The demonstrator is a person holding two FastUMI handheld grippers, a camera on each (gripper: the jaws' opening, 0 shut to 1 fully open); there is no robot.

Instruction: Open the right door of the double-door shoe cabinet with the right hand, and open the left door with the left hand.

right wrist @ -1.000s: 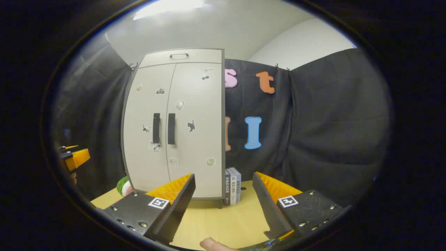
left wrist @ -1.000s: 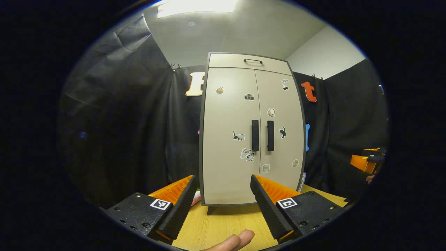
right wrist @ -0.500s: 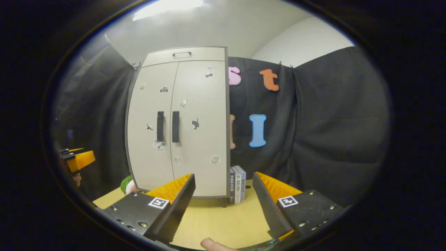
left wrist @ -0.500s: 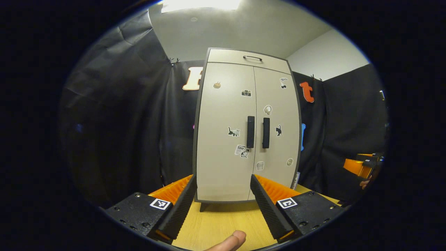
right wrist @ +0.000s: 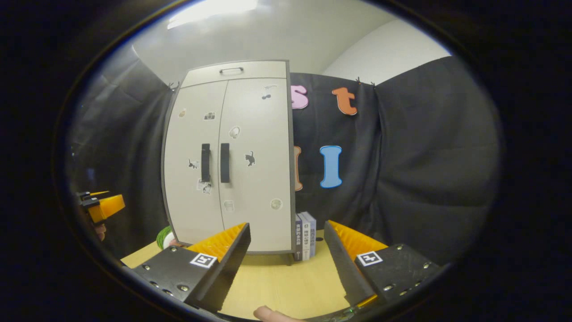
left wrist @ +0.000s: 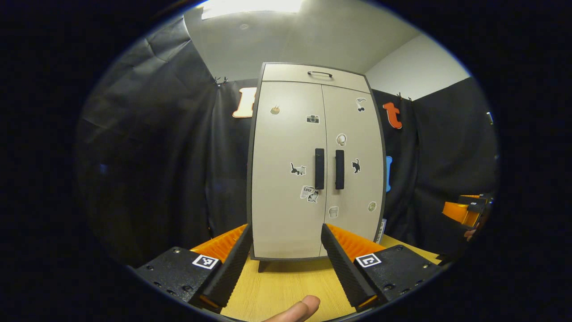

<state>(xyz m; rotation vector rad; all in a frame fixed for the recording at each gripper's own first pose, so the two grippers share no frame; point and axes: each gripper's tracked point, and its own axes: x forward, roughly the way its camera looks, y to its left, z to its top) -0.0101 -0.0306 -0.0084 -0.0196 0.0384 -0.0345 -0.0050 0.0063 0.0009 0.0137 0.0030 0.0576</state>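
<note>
Right gripper [right wrist: 286, 250], jaws apart and empty, faces the closed cabinet [right wrist: 230, 156]; its upright right handle [right wrist: 225, 163] lies ahead, up-left.

A pale wooden table [right wrist: 277, 281] is stretching out beneath and between the jaws of the right gripper [right wrist: 287, 225]. Just past the gap between those jaws, a few books [right wrist: 305, 236] are standing upright on it. Beyond the left jaw, a green-and-white round thing [right wrist: 163, 237] is peeking out, partly hidden. Black cloth [right wrist: 424, 156] is hanging well beyond the right jaw. High above the jaws, a ceiling light [right wrist: 210, 9] is glowing against the white ceiling.
</note>
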